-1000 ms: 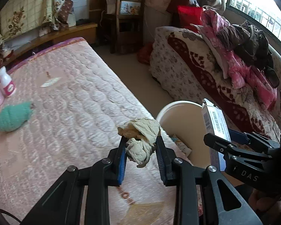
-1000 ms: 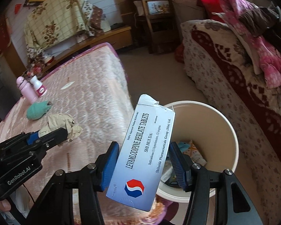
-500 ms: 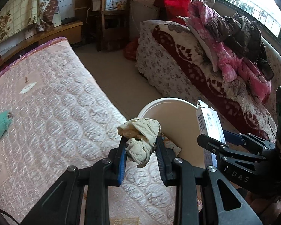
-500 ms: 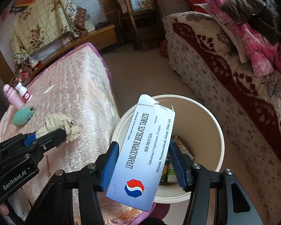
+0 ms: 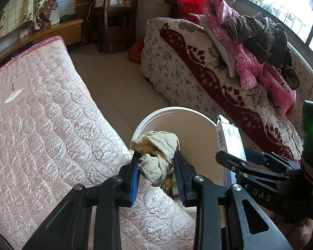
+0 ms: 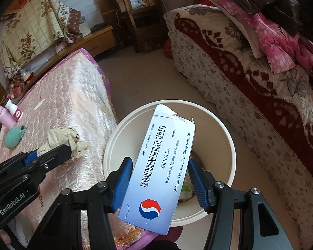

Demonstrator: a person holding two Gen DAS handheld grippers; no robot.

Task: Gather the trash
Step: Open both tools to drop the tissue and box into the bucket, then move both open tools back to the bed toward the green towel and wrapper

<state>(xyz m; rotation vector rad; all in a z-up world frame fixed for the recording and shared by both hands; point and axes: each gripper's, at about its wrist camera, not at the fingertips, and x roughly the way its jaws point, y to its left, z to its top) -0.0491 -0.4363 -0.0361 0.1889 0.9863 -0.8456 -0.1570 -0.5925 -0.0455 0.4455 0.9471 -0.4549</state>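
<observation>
I take the round white bin (image 6: 229, 145) on the floor as my landmark. Largest around it is the pink quilted mattress (image 5: 52, 114), whose edge runs right against the bin's left side. On the bin's far right sits the sofa (image 5: 187, 73) under a red-and-cream floral cover, with a heap of pink and brown clothes (image 5: 254, 48) piled on top. Beyond the bin, against the back wall, I see a dark wooden chair (image 5: 114, 10).

Inside the bin, a few colourful wrappers (image 5: 169, 184) lie at the bottom.

My right gripper (image 6: 159, 184) is clamped on a white-and-blue tablet box (image 6: 158, 173), held tilted directly above the bin's opening. My left gripper (image 5: 156, 177) pinches a crumpled beige paper wad (image 5: 155, 152) between its blue pads, just at the bin's left rim where the mattress edge meets it.

Well away from the bin on the mattress lie a teal knitted thing (image 6: 14, 138), a pink bottle (image 6: 3, 115) and a small white bottle (image 6: 13, 109).
</observation>
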